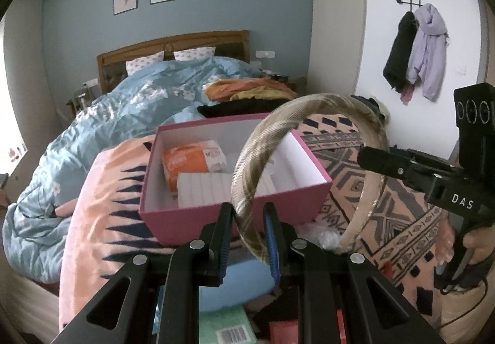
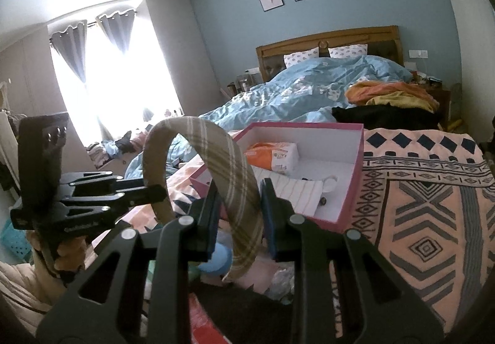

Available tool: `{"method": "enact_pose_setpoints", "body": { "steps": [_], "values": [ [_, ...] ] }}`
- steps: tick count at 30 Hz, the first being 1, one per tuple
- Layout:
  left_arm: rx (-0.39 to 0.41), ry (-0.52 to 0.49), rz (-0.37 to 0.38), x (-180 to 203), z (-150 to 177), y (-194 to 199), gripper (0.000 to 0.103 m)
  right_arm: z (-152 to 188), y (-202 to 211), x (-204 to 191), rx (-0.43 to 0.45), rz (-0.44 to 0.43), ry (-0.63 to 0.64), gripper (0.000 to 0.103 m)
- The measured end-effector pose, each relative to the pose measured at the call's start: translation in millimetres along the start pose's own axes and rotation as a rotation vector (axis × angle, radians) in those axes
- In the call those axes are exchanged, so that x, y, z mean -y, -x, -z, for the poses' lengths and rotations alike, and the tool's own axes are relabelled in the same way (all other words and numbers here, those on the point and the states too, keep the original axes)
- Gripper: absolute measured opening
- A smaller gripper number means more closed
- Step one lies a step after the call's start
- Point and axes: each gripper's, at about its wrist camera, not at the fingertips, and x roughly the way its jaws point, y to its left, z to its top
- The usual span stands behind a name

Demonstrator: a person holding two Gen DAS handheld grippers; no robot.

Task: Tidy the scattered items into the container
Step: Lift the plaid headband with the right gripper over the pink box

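**Left wrist and right wrist views: one headband pinched at both ends before the pink box**

Left wrist view showed the left gripper (image 1: 247, 220) with its jaws pinching one end of a plaid headband (image 1: 309, 115), the blue pads pressed against the band's sides. From between those jaws the headband arched up and over to the right, where the right gripper (image 1: 374, 158) reached in and met its other leg; whether those jaws clamped it could not be told from this view. Just beyond the left jaws stood the open pink box (image 1: 191, 214), holding an orange-and-white packet (image 1: 191, 161) and a white ribbed item (image 1: 204, 189). Below the jaws lay a blue round object (image 1: 235, 285) and a green packet with a barcode (image 1: 225, 328).

Right wrist view showed the right gripper (image 2: 239, 211) with its jaws closed on the other end of the headband (image 2: 198, 133), which rose between them and curved left toward the left gripper (image 2: 154, 192). Beyond and to the right of the right jaws sat the pink box (image 2: 349, 198) on a patterned peach blanket (image 2: 433, 220). A hand (image 2: 71, 257) gripped the left tool's handle.
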Motion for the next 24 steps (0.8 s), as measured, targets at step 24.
{"method": "enact_pose_setpoints", "body": {
  "steps": [24],
  "values": [
    [-0.002, -0.048, -0.093, 5, -59, -50, 0.02, -46, -44, 46, -0.018, 0.032, -0.072, 0.028]
  ]
}}
